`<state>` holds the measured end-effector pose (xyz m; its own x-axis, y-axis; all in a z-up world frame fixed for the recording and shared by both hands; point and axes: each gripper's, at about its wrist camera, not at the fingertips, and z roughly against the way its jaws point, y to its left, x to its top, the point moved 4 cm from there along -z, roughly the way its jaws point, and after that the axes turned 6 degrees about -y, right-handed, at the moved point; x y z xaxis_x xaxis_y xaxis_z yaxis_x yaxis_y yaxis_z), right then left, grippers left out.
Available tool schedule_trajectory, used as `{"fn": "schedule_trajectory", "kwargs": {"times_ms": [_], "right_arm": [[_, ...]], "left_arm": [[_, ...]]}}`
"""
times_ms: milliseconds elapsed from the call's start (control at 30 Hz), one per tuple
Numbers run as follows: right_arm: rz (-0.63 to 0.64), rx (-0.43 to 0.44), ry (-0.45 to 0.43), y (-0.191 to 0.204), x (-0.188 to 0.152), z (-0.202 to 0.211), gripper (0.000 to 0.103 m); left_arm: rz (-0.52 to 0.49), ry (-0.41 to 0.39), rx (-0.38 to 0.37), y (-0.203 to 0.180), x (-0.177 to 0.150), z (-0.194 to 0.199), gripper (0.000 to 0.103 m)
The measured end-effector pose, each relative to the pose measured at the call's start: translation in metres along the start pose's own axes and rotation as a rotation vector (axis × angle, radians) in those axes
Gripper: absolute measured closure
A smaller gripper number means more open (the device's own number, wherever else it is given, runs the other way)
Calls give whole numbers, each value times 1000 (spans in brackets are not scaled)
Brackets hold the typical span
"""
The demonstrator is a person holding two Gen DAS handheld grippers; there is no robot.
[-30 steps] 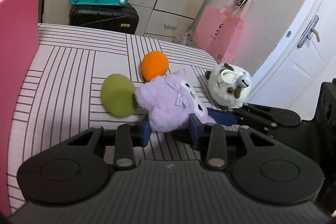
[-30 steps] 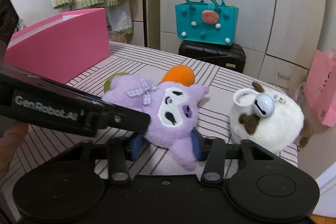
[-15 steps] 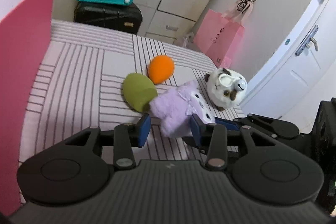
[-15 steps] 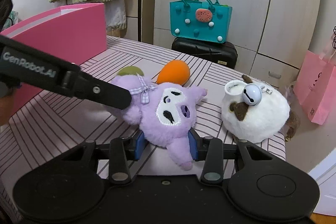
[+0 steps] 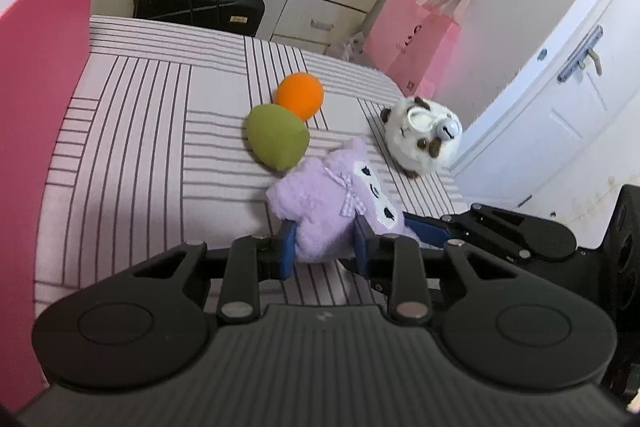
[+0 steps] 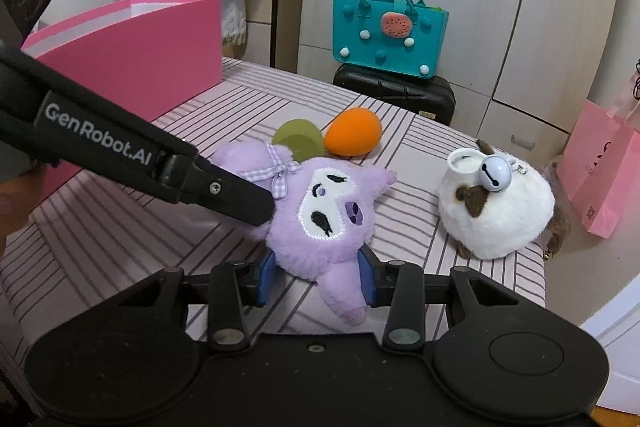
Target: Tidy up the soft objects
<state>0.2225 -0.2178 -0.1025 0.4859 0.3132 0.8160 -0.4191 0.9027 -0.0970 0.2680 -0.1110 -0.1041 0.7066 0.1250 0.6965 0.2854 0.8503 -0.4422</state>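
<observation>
The fluffy purple plush toy (image 5: 332,203) is clamped by the left gripper (image 5: 325,247), whose jaws have just been closing, and by the right gripper (image 6: 316,277). Nothing is sorted yet: the pink box (image 6: 132,55) (at ten o'clock in the right view) waits.

Beige cabinets (image 6: 460,7) line the far wall; white door (image 5: 568,99) at right; teal bag (image 6: 386,35) atop black suitcase (image 6: 396,93).

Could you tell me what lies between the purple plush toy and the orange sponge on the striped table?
The green sponge lies between the purple plush and the orange sponge, clearest in the left wrist view.
</observation>
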Motion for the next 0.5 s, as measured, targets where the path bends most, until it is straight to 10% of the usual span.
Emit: {"fn": "schedule_trajectory", "kwargs": {"times_ms": [500], "right_arm": [[-5, 68, 37, 43, -11, 52, 57]], "left_arm": [[-86, 144, -35, -8, -25, 57, 75]]}}
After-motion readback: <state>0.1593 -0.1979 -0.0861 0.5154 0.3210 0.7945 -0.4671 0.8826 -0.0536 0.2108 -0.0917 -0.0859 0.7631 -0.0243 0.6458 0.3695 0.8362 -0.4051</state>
